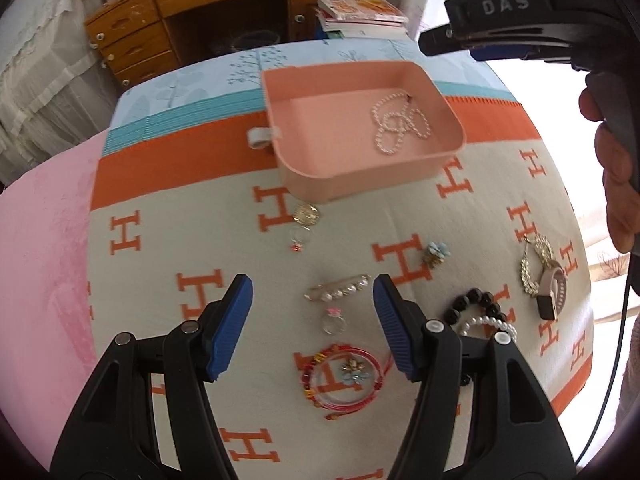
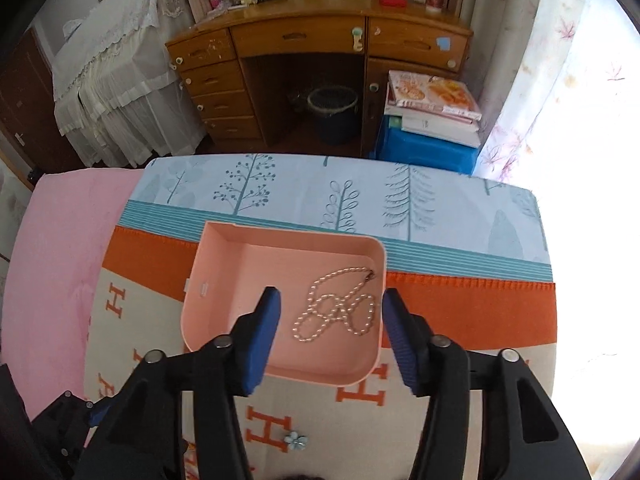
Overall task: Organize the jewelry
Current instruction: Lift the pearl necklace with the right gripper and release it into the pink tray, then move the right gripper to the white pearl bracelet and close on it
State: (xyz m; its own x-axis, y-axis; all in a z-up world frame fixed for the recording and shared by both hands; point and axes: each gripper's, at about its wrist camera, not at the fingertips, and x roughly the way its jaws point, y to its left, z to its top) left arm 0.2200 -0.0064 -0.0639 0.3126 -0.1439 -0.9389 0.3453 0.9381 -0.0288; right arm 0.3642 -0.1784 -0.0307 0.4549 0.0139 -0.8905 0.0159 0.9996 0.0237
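Note:
A pink tray (image 1: 304, 178) sits on the H-patterned cloth, with a pearl necklace (image 1: 398, 124) lying in it. My left gripper (image 1: 312, 312) is open and empty above a pearl hair clip (image 1: 338, 289) and a small ring (image 1: 334, 322). A red bangle set (image 1: 344, 374) with a flower charm lies nearer. A blue flower brooch (image 1: 436, 254), black bead bracelet (image 1: 476, 306), pearl bracelet (image 1: 486, 324), gold chain and watch (image 1: 544, 276), and gold ring (image 1: 306, 214) lie around. My right gripper (image 2: 330, 334) is open and empty over the tray (image 2: 208, 320), above the necklace (image 2: 340, 306).
A wooden desk (image 2: 320, 36) with drawers stands beyond the bed, with a bin (image 2: 332, 112) under it. Stacked books (image 2: 434, 104) rest on a blue box at the right. A pink blanket (image 1: 44, 248) lies at the left. The right gripper's body (image 1: 540, 24) shows top right.

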